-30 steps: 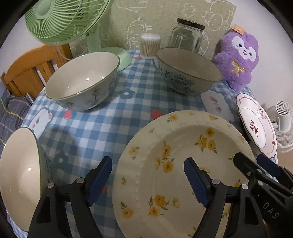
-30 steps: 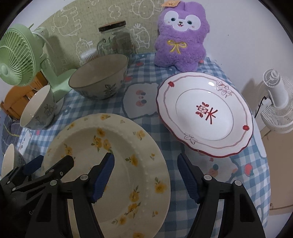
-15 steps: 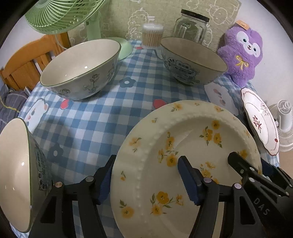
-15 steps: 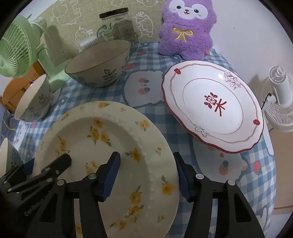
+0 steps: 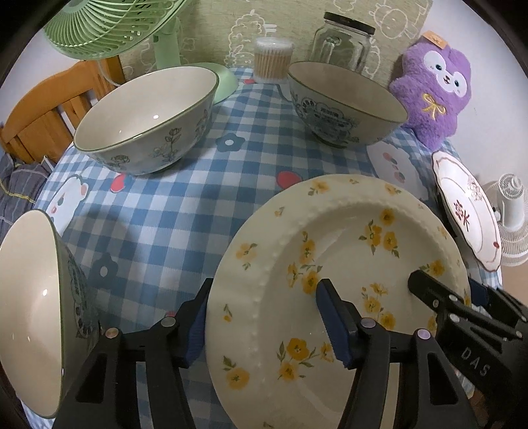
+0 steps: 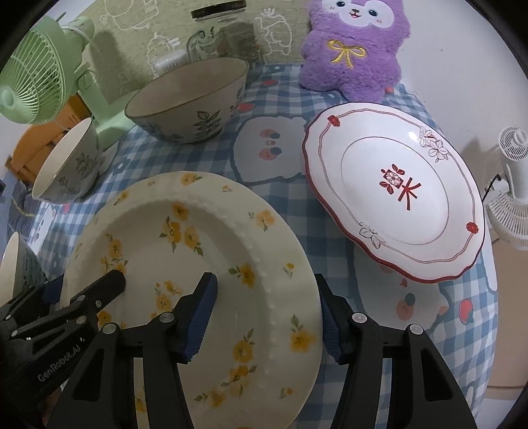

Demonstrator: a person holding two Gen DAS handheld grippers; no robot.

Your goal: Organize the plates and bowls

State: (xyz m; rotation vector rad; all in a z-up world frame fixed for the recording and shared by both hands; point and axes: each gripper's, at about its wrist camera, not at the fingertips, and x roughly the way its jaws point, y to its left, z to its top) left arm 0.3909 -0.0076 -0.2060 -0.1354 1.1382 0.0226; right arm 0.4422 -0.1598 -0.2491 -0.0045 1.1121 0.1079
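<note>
My left tool (image 5: pixel 264 316) and right tool (image 6: pixel 267 316), jaws apart, straddle the yellow-flowered plate (image 5: pixel 346 264); nothing stacked yet; red-rimmed plate (image 6: pixel 396 194) waits at two o'clock.

A lived-in home: the table (image 5: pixel 184 211) wears a blue checked cloth, with a green fan (image 5: pixel 118 23), glass jar (image 5: pixel 343 46) and purple plush toy (image 5: pixel 432 95) behind it, a wooden chair (image 5: pixel 43 112) beside it.
</note>
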